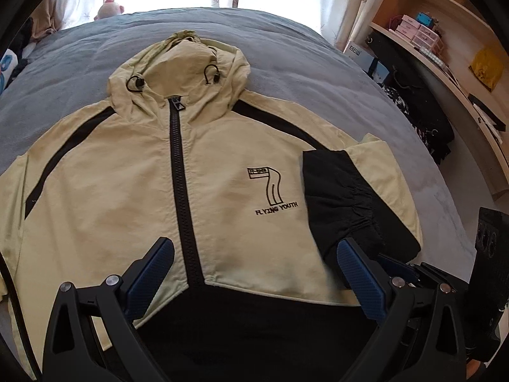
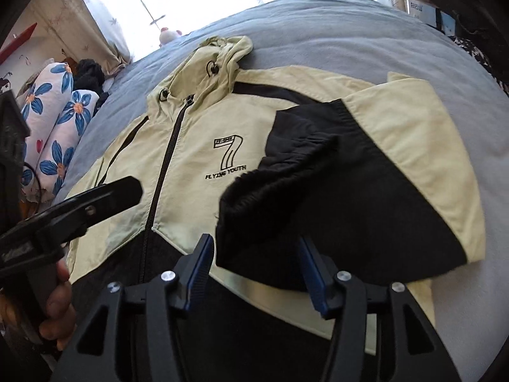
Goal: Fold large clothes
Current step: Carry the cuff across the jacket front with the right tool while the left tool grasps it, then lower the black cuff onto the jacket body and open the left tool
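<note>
Pale yellow-green hooded jacket with black panels (image 2: pixel 197 146) lies zipped, front up, on grey-blue bed (image 2: pixel 350 31). Black-cuffed sleeve (image 2: pixel 286 165) folded across chest. Right gripper (image 2: pixel 254 254) jaws apart above hem.

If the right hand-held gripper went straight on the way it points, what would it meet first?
Probably the folded-in black sleeve: the right hand-held gripper, open, points at its cuff end lying on the jacket. Depth is unclear, so how soon is uncertain.

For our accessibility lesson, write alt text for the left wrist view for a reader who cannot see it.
A pale yellow-green hooded jacket with a black zipper lies face up on a grey bed, its black-cuffed sleeve folded across the chest. The left gripper hovers over the hem, jaws open.
</note>
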